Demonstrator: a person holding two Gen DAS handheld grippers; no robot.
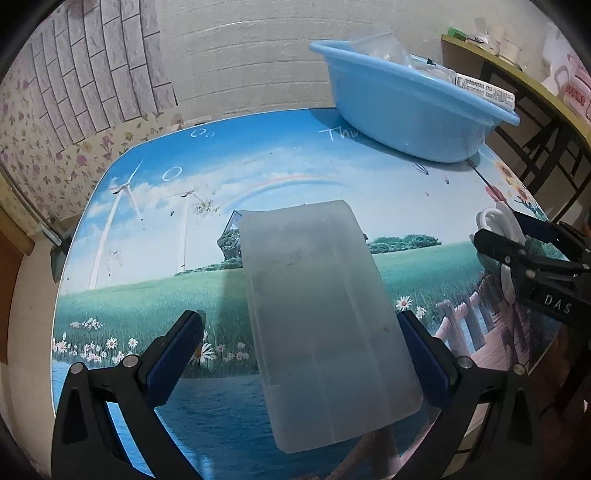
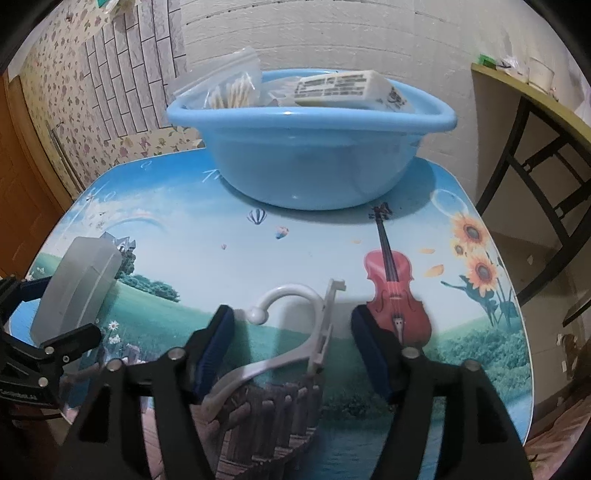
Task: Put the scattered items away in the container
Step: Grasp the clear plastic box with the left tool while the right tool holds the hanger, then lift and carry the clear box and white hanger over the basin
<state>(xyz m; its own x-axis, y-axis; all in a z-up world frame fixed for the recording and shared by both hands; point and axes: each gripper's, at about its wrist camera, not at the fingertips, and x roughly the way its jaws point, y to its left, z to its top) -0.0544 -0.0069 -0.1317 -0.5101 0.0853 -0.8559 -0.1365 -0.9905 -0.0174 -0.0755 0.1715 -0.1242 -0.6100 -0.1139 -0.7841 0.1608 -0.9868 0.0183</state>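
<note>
Left tool [image 1: 301,343] open, frosted box [image 1: 325,321] between fingers; right tool [image 2: 291,347] open around white hanger [image 2: 295,332].

Printed table [image 2: 184,236] carries blue basin [image 2: 310,173], frosted box [image 1: 325,317], white hanger [image 2: 295,332].

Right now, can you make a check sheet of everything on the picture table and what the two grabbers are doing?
Surface: table printed with sky, meadow and violin.
Job's things: blue basin at the far edge, already holding a bag of cotton swabs and a white labelled box; frosted plastic box and white hanger not yet in.
Clutter: nothing seen.
Grippers: left gripper open around the frosted plastic box; right gripper open around the white hanger.
Cables: nothing seen.
Surroundings: brick-pattern wall, floral wallpaper, side table at right.
</note>
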